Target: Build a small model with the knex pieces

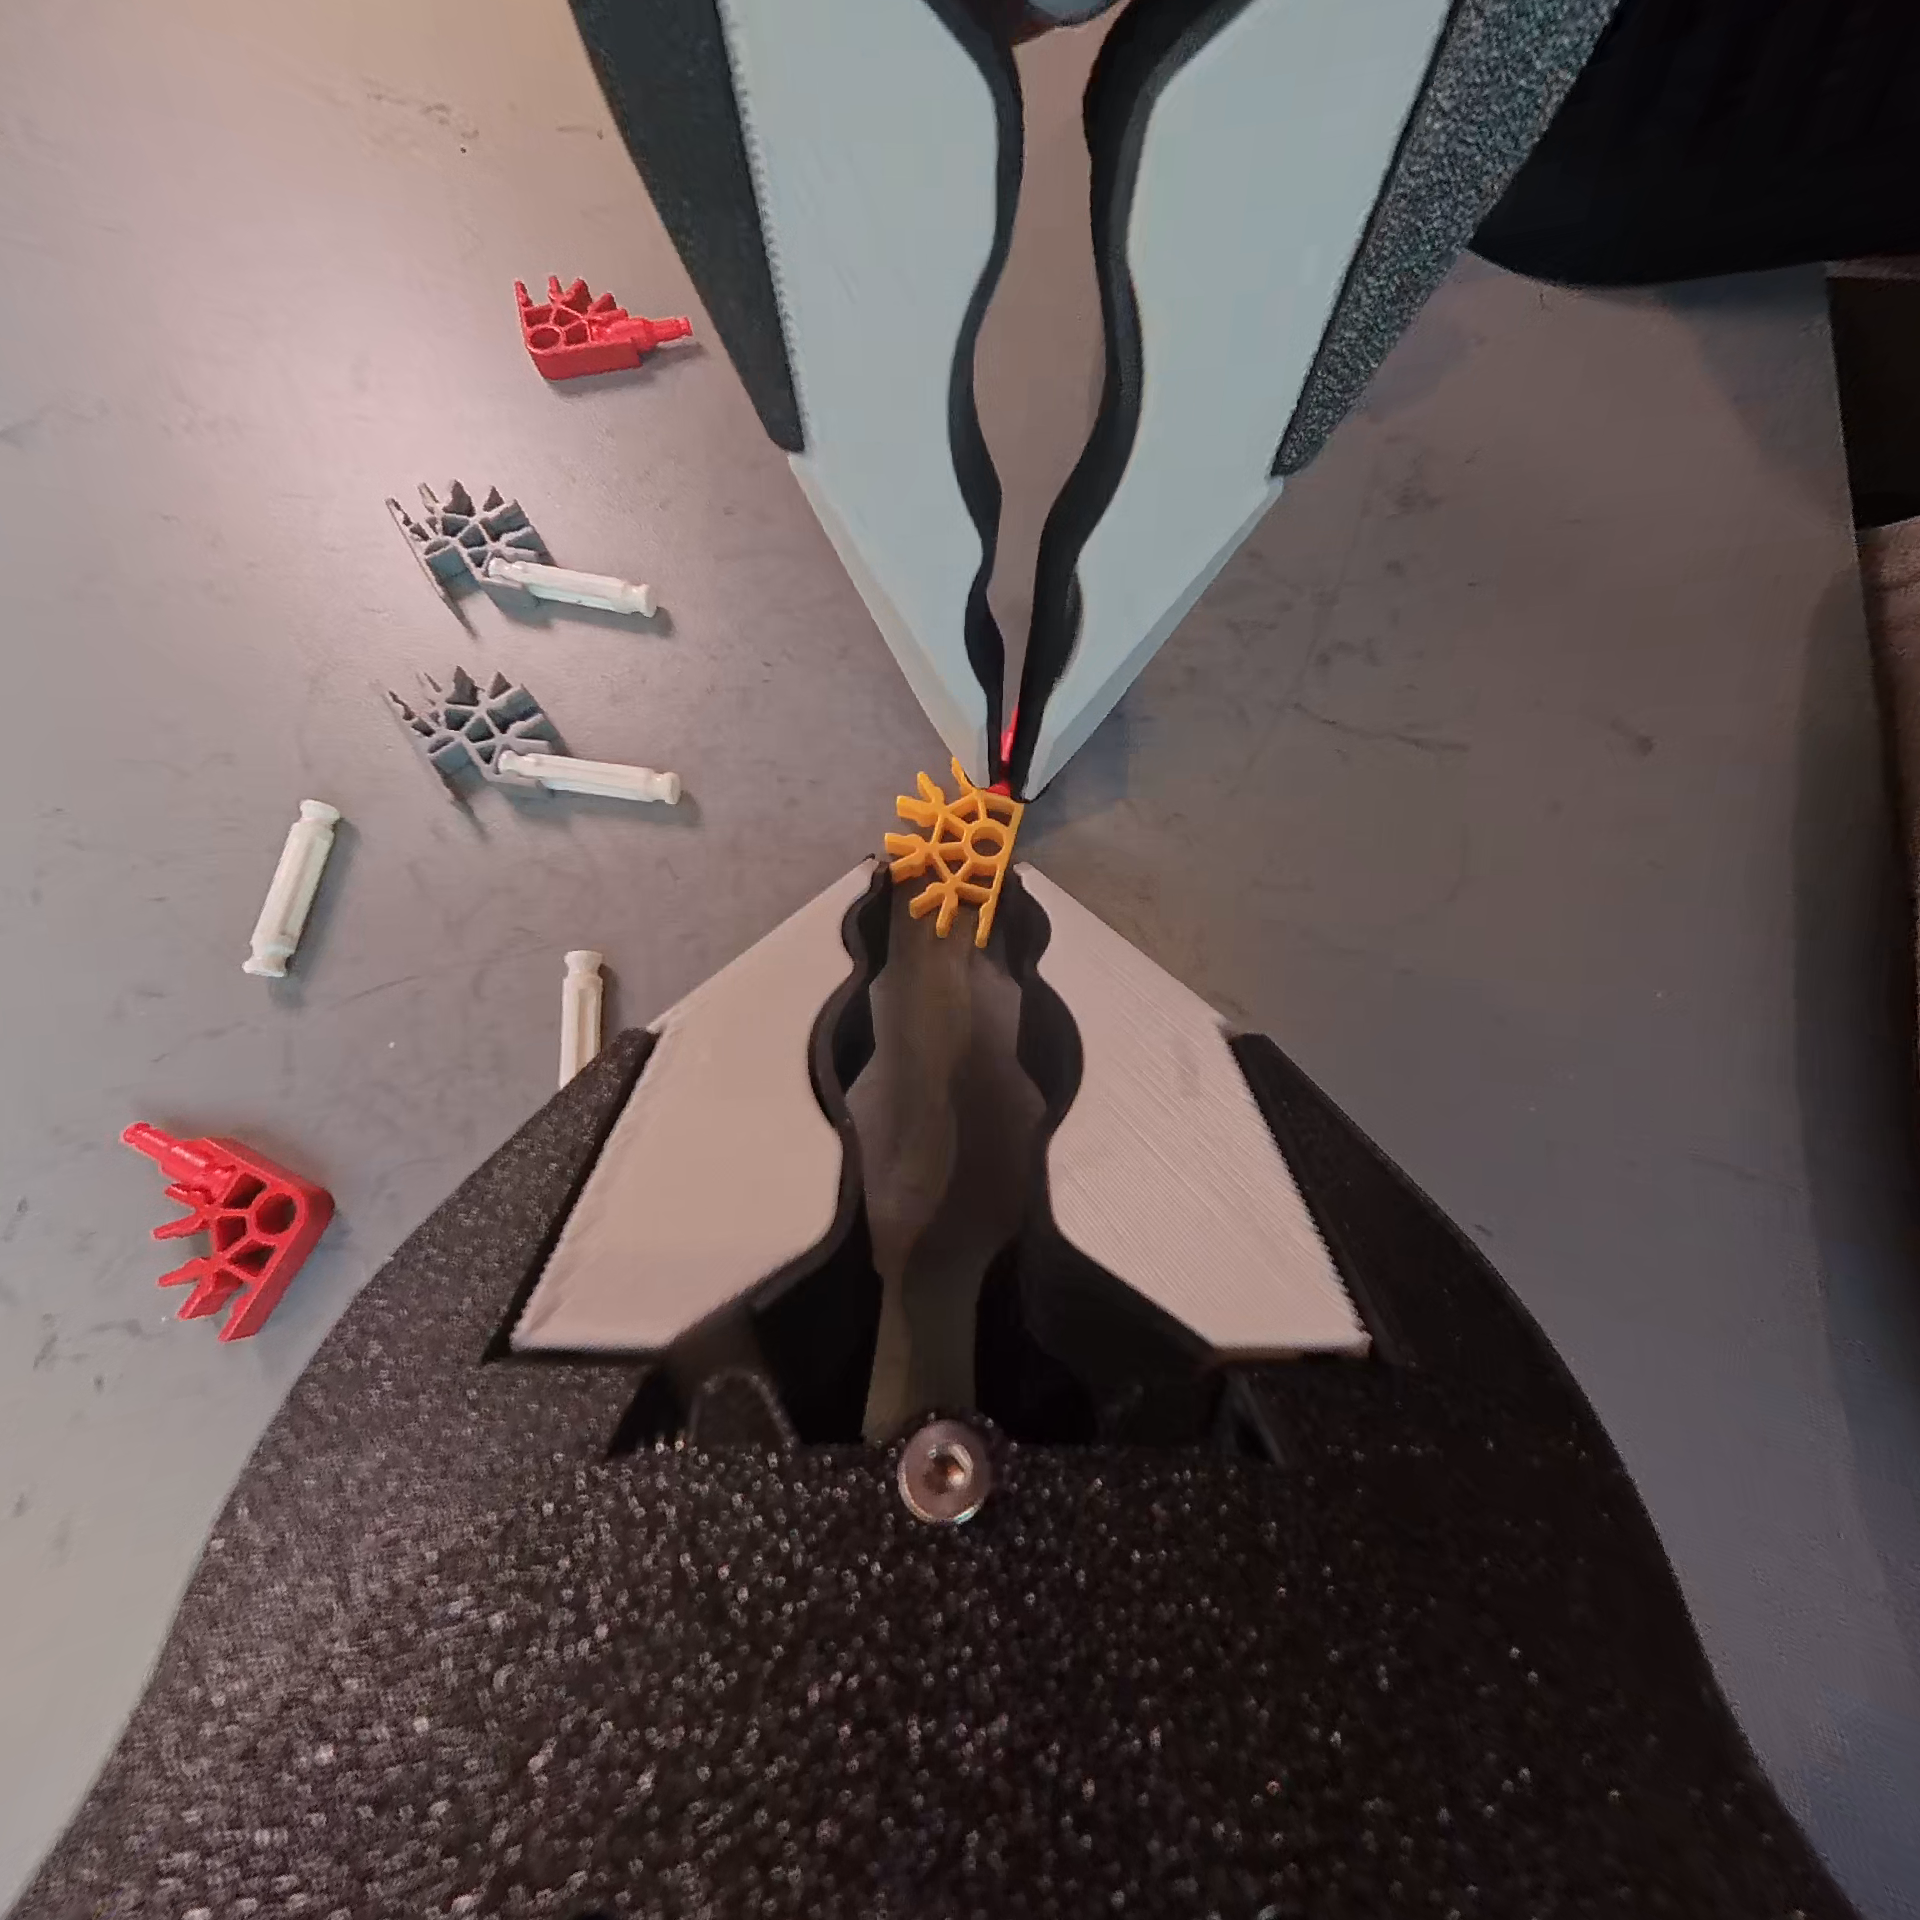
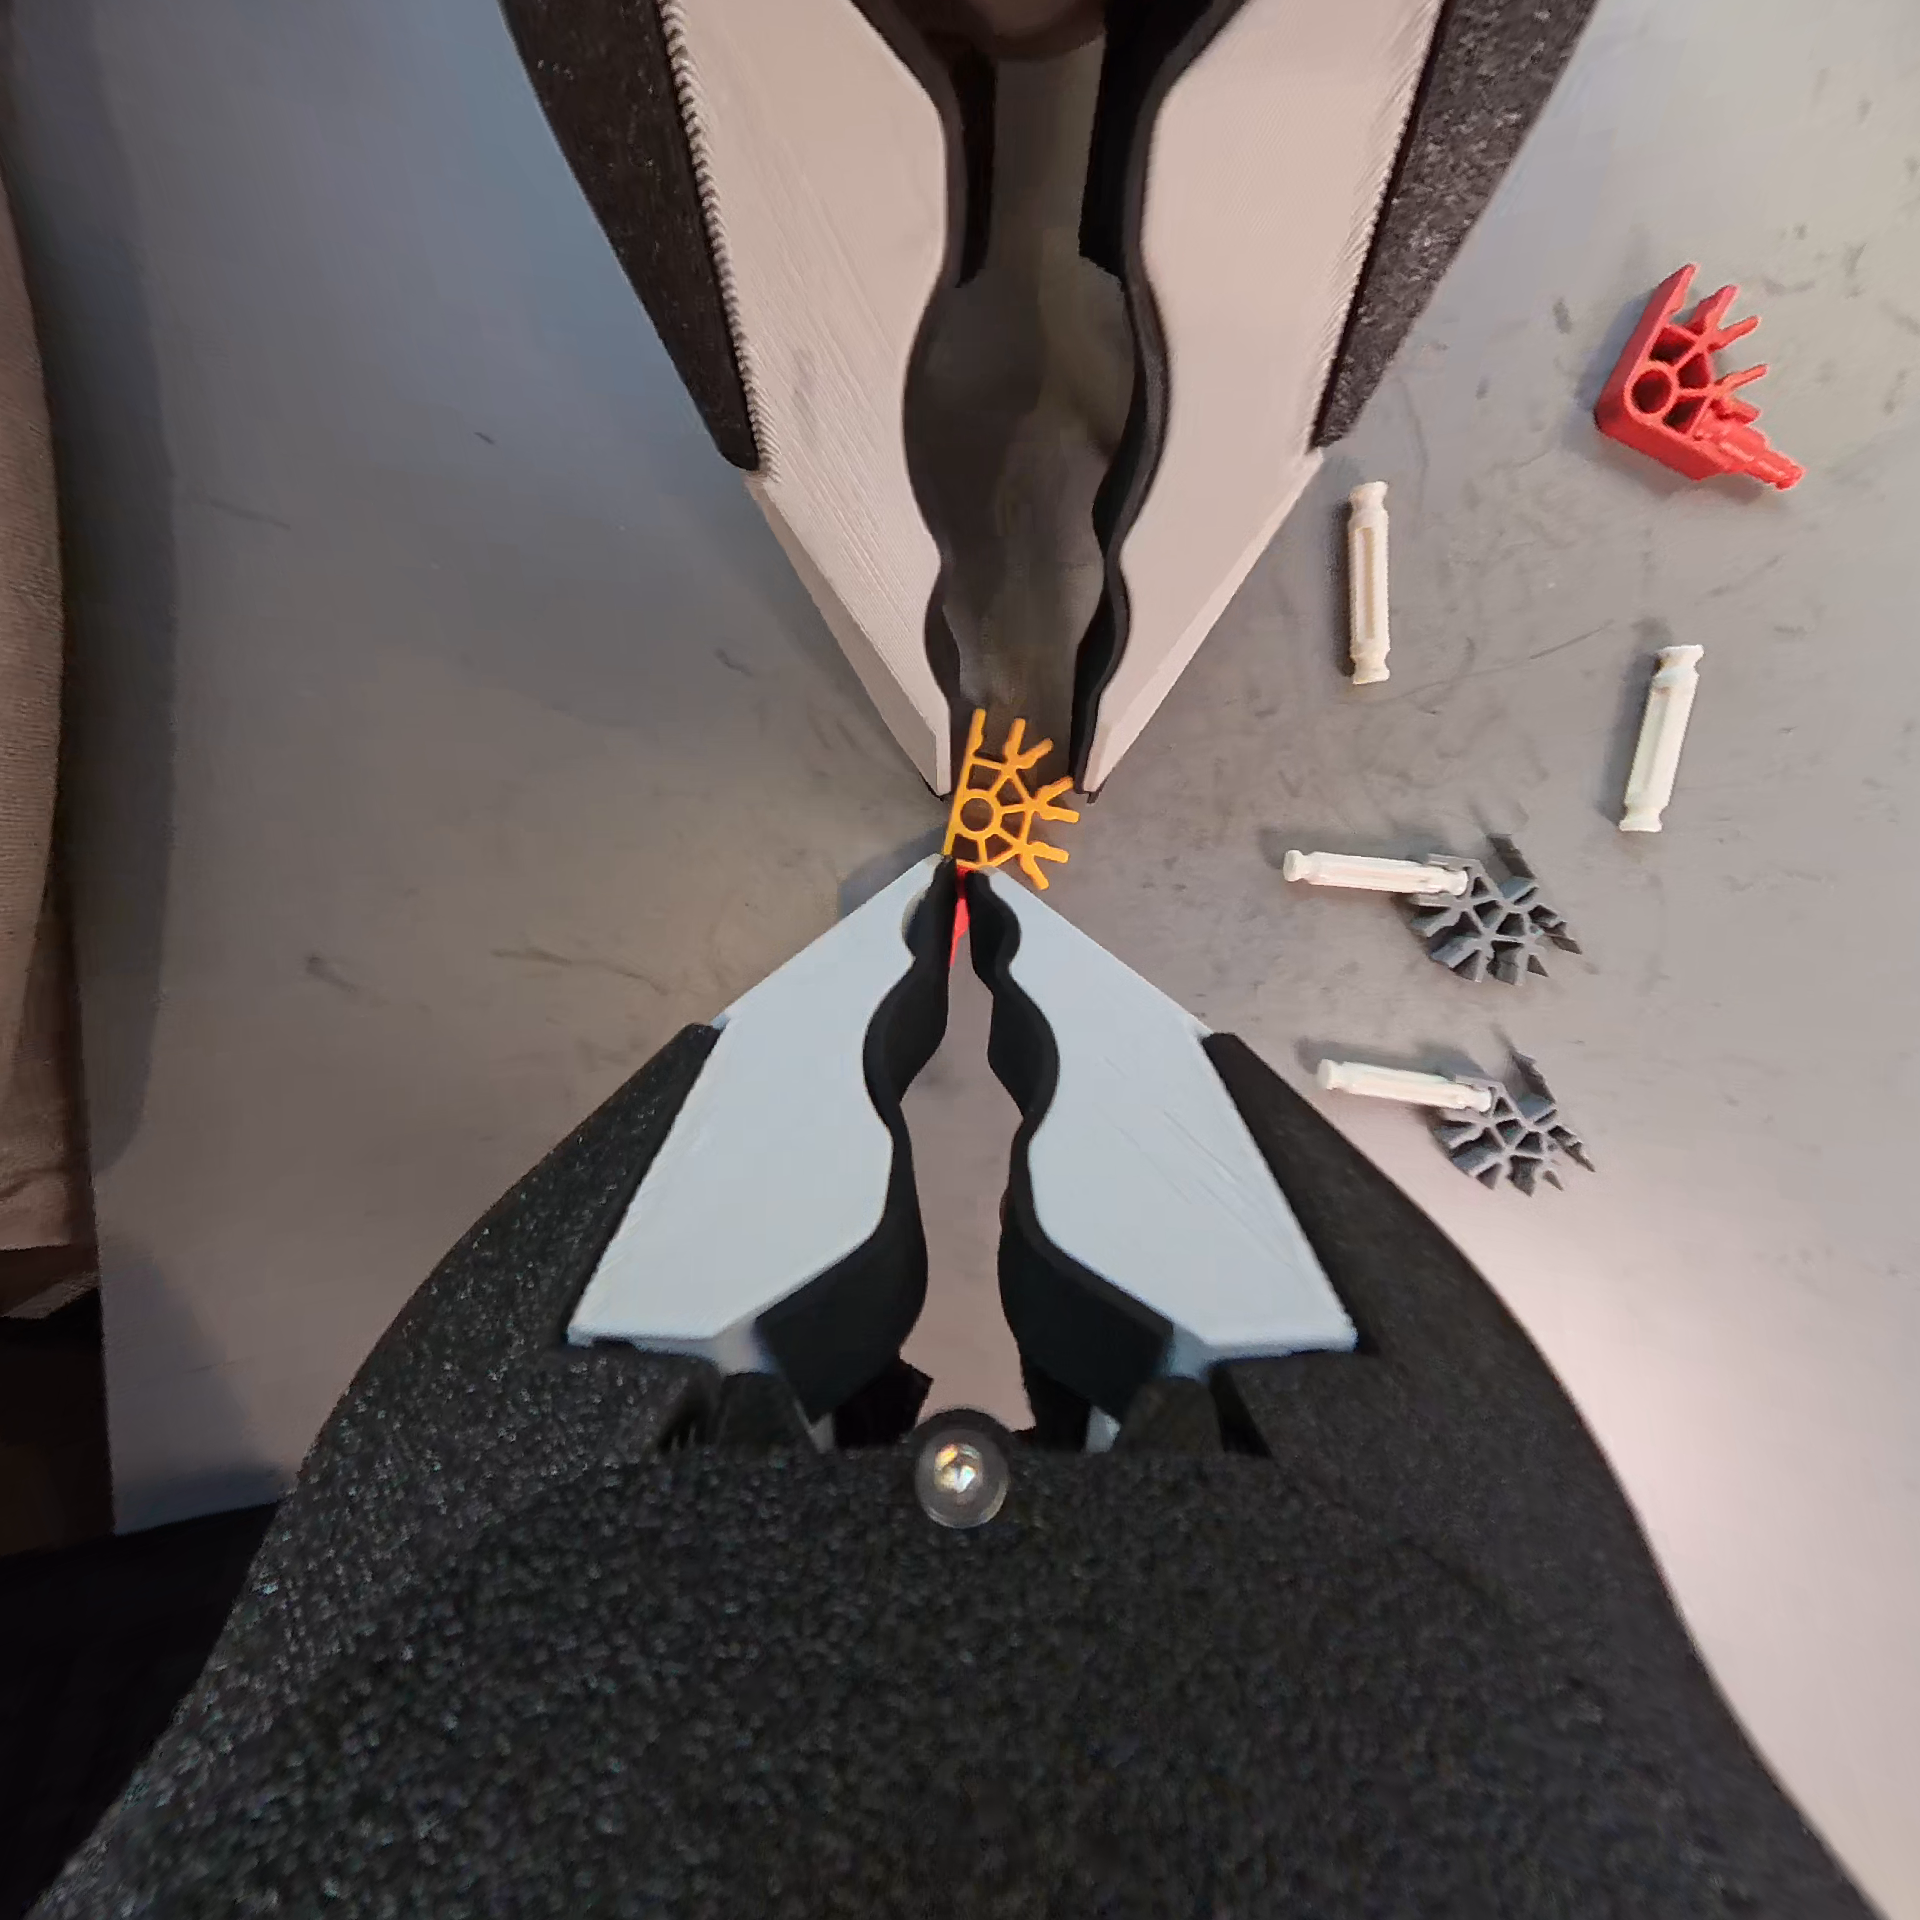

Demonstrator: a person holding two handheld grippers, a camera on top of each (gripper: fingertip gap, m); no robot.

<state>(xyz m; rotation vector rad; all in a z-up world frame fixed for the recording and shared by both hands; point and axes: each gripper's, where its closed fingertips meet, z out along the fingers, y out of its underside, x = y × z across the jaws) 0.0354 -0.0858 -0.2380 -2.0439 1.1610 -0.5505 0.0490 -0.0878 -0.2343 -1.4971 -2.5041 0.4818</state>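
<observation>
- our left gripper [image 1: 948,883] grips the orange connector [image 1: 954,858] at its tips, just above the grey table [image 1: 1455,831].
- our right gripper [image 2: 961,871] is clenched on a thin red piece [image 2: 962,914], its tips touching the connector's edge.
- we judge the connector light, stiff and thin-spoked, so hold it by the solid hub, not the prongs.
- grey connectors with white rods [image 1: 520,561], loose rods and red connectors [image 1: 241,1226] lie well apart.

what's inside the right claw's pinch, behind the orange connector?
A thin red sliver shows between the right claw's closed tips, right against the orange connector. Its shape and length are hidden by the black pads. The left claw grips the connector's other side.
</observation>
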